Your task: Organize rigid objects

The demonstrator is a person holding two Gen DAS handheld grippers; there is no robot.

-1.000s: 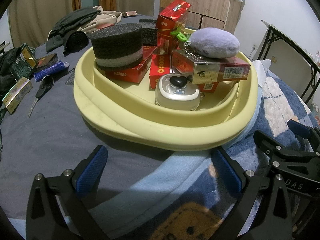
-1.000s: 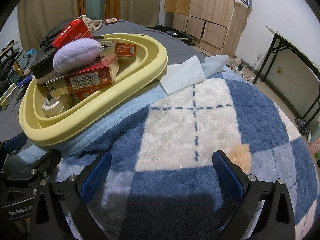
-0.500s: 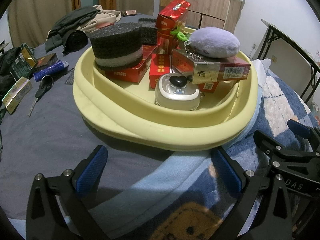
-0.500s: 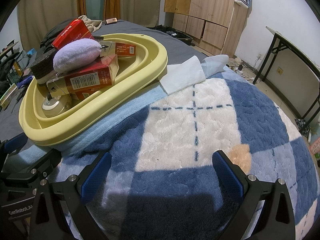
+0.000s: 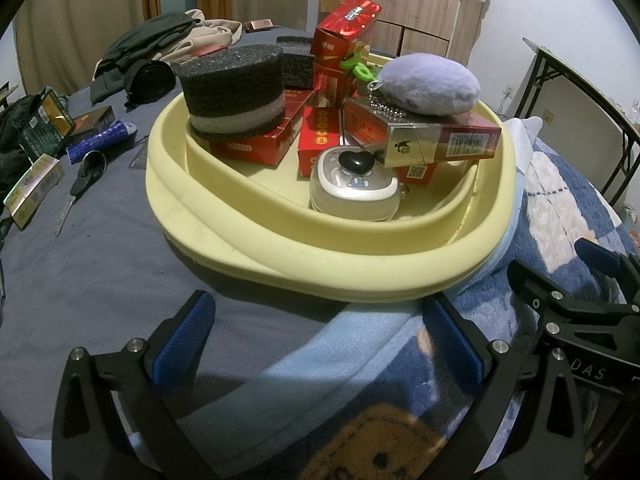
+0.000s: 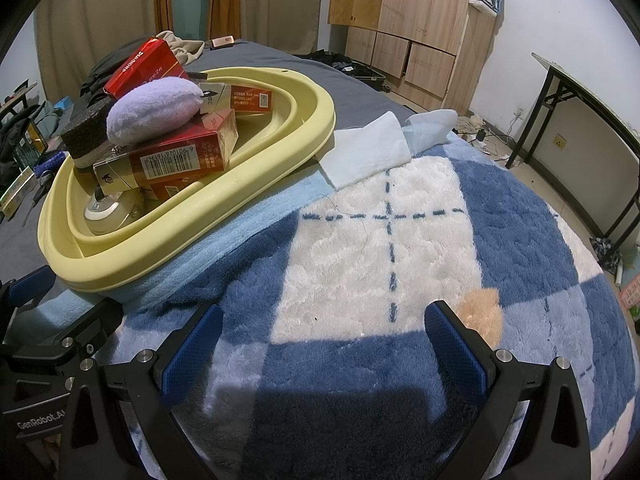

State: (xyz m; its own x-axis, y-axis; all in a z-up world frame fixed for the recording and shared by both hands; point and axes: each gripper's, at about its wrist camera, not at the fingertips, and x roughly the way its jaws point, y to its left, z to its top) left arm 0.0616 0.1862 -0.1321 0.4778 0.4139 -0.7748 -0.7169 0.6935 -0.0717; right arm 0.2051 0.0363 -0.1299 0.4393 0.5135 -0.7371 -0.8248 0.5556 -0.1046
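Note:
A yellow basin (image 5: 320, 256) sits on the bed and also shows in the right wrist view (image 6: 256, 168). It holds a black and grey foam block (image 5: 234, 92), several red boxes (image 5: 256, 146), a purple plush pouch (image 5: 430, 84) (image 6: 154, 106) on a red and gold carton (image 5: 440, 142) (image 6: 172, 158), and a white round device (image 5: 354, 186). My left gripper (image 5: 318, 340) is open and empty just in front of the basin. My right gripper (image 6: 320, 344) is open and empty over the blue and white blanket (image 6: 380, 240), to the right of the basin.
Scissors (image 5: 80, 184), a blue tube (image 5: 102, 140) and small boxes (image 5: 34, 192) lie on the grey sheet to the left. Dark clothes (image 5: 148, 56) are piled behind. A white cloth (image 6: 366, 156) lies beside the basin. A wooden wardrobe (image 6: 420, 20) and a folding table (image 6: 592, 108) stand beyond.

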